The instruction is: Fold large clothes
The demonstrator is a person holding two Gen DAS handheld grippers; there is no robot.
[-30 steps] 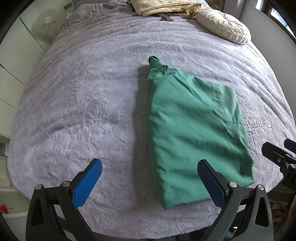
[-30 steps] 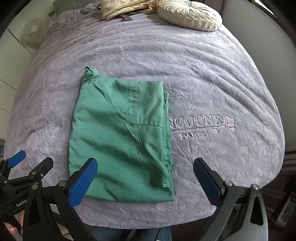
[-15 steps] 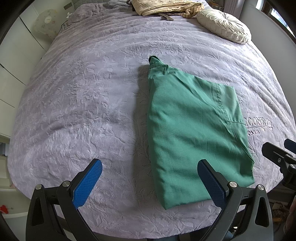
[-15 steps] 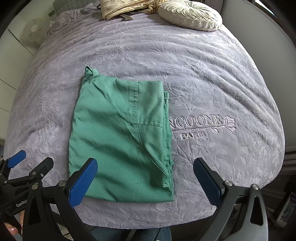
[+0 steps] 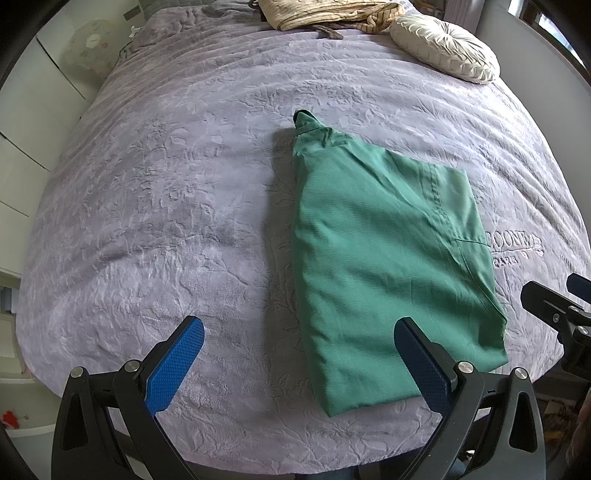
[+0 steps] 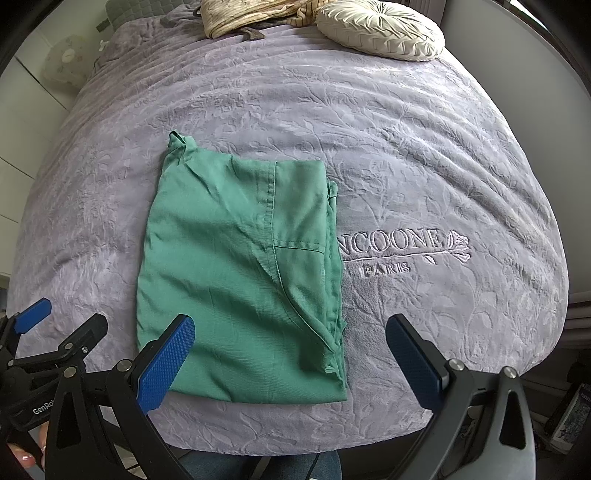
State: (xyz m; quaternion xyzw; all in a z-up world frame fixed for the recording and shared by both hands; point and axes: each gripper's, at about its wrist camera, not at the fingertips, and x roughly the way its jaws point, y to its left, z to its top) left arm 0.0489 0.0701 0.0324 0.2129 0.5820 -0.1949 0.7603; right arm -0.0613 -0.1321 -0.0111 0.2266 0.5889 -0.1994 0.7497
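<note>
The bed [image 6: 424, 155] gives a broad flat surface for folding, its cushion [image 6: 380, 31] pushed to the far end, out of the way. The green garment [image 6: 240, 273] lies near the front edge, folded into a compact rectangle, apparently finished. Both the left gripper [image 5: 299, 354] and right gripper [image 6: 290, 350] hover above it, fingers spread wide, holding nothing.

Black-framed tongs [image 5: 299, 360], blue textured pads [image 6: 164, 365], silver screws, partial "GenRo" lettering, possibly jeans below.
</note>
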